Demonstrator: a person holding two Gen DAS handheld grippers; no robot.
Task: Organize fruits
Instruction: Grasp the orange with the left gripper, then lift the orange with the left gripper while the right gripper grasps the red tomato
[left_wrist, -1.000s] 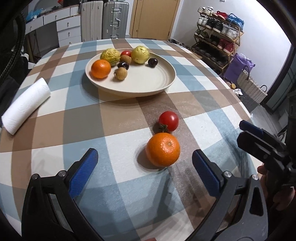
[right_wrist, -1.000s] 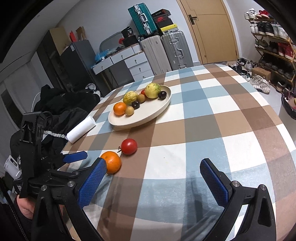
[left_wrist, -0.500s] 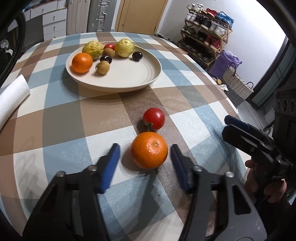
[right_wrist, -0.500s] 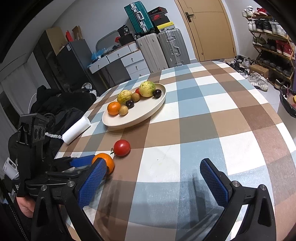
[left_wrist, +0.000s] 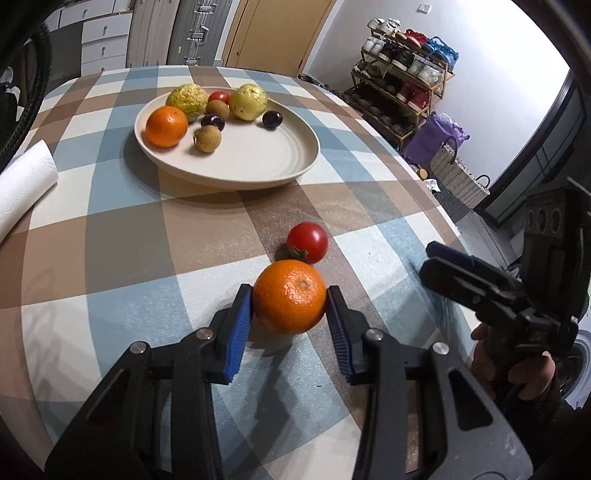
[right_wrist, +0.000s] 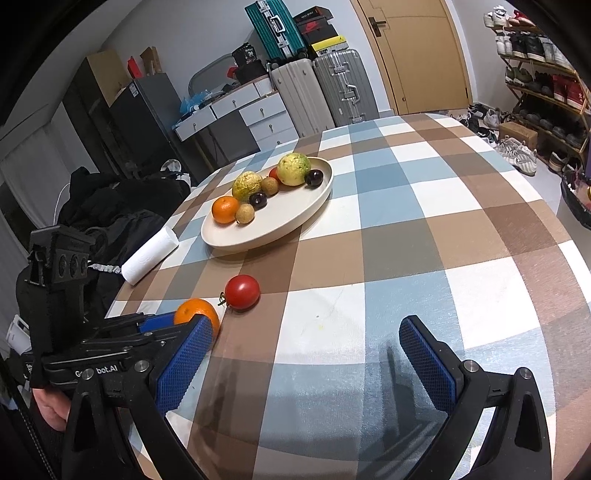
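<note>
Left jaws closing on the round orange mandarin (left_wrist: 289, 295)!

Left wrist view: your left gripper (left_wrist: 289, 314) stood wide a second ago; now both blue pads touch the fruit between them, on the checked tablecloth (left_wrist: 129, 266), small red tomato (left_wrist: 308, 242) just beyond the tips, beige plate (left_wrist: 258, 162) farther ahead. Grip's nearly set for the lift. Right wrist view: your right gripper (right_wrist: 306, 354) stays released, nothing between its fingers.

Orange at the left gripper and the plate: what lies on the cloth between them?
Only the red tomato, right behind the orange the closing left gripper pinches; then bare checked cloth up to the plate. Left wrist view.
</note>
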